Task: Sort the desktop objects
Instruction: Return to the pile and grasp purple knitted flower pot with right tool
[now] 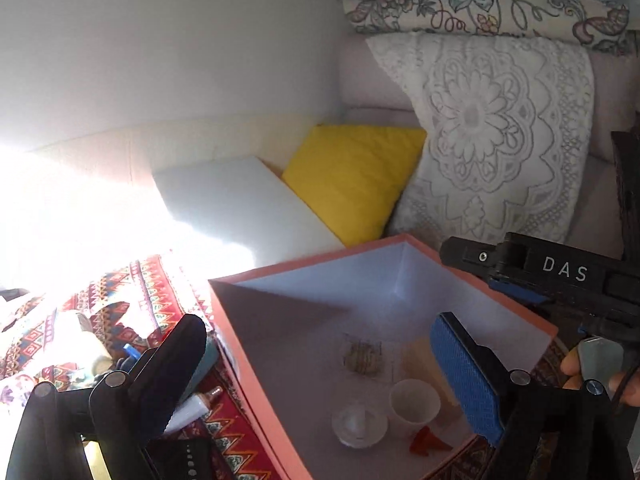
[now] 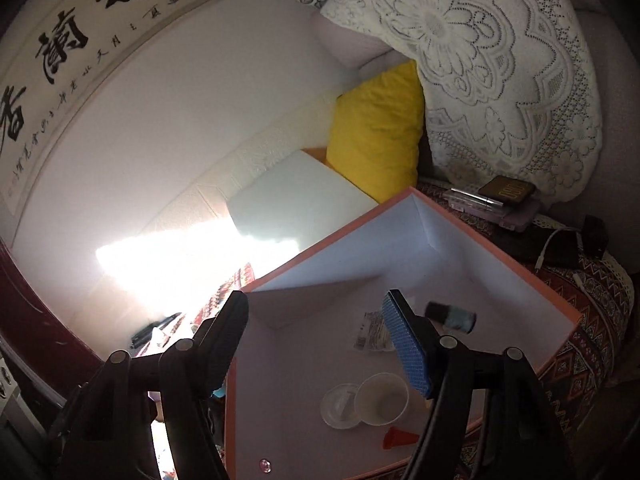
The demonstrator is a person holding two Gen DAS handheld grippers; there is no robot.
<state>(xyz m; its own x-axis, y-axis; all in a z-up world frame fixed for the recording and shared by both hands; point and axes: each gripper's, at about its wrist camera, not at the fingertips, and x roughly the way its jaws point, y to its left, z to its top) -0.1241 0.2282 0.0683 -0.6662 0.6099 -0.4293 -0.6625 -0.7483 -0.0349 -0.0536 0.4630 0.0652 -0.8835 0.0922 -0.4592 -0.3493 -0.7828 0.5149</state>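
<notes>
Both grippers, left [image 1: 320,376] and right [image 2: 316,344], are hovering open and empty over a box [image 1: 256,360], the right's body reading "DAS".

Open gripper [image 2: 316,344] above pink box [image 2: 472,236]

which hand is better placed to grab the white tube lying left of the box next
Left. The left gripper has its jaws open, and the white tube lies on the patterned cloth just behind its left finger, outside the pink-rimmed box. The right gripper hangs over the box interior.

Both the left gripper [image 1: 320,364] and right gripper [image 2: 316,340] gape wide, apparently empty.
</notes>
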